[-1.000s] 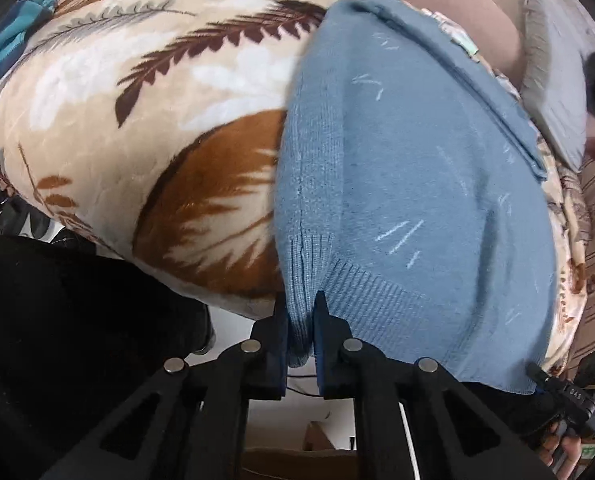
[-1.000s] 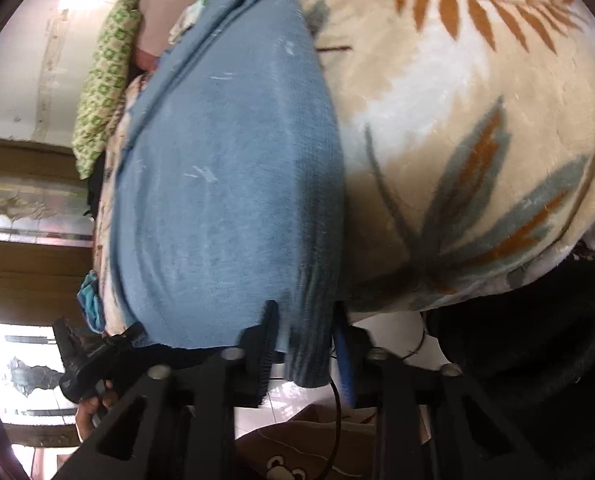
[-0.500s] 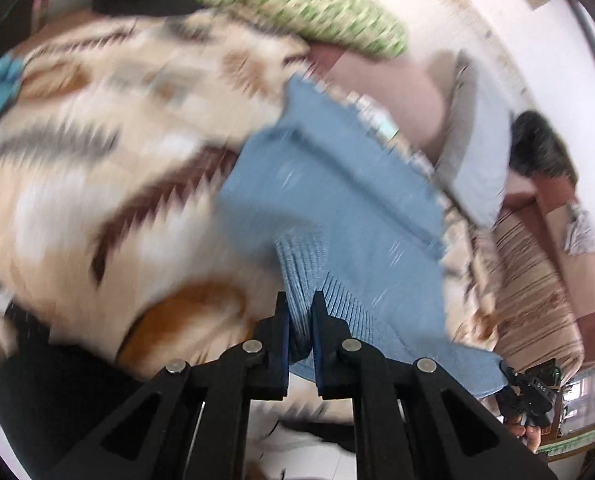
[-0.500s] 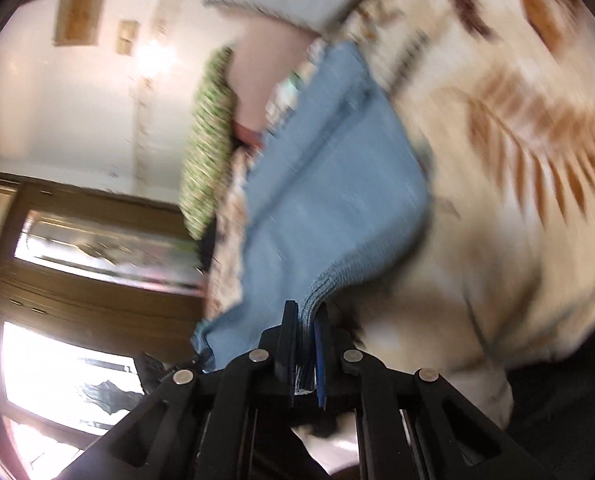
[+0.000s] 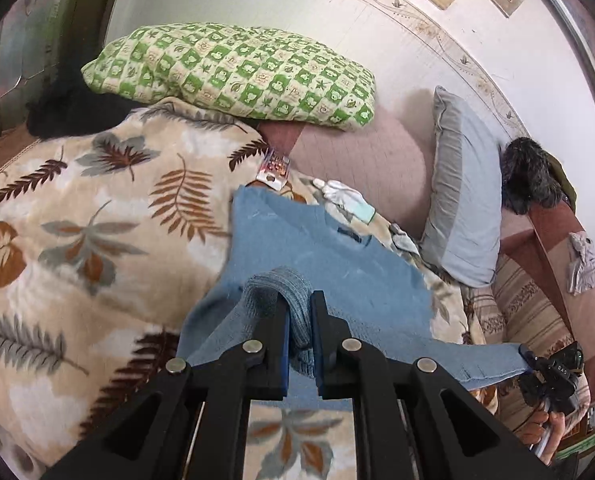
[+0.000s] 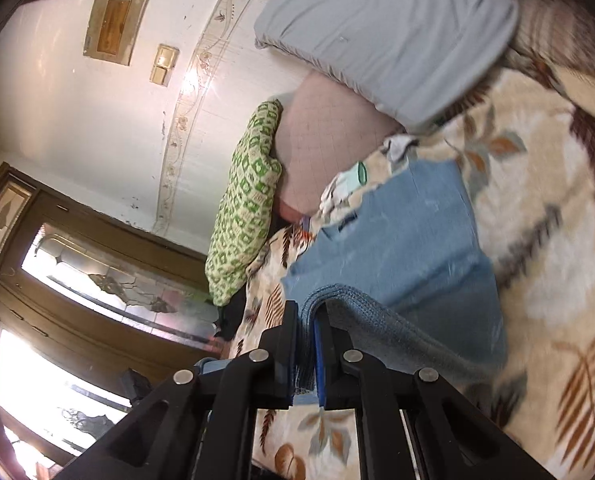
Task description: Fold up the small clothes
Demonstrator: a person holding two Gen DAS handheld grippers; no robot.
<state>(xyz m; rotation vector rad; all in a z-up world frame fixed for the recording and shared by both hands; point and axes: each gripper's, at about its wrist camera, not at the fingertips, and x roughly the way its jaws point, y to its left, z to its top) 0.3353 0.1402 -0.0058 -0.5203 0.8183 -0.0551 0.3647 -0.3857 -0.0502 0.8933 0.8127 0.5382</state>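
Both claws were clenched on the blue sweater: the left claw pinched its ribbed hem, the right claw another corner, lifting it above the bed's leaf-patterned blanket.

One blue knit garment lies on one leaf-print blanket. Pillows number two — one green-checked, one grey. Two black grippers — the left and the right — and one small white cloth near the pillows.
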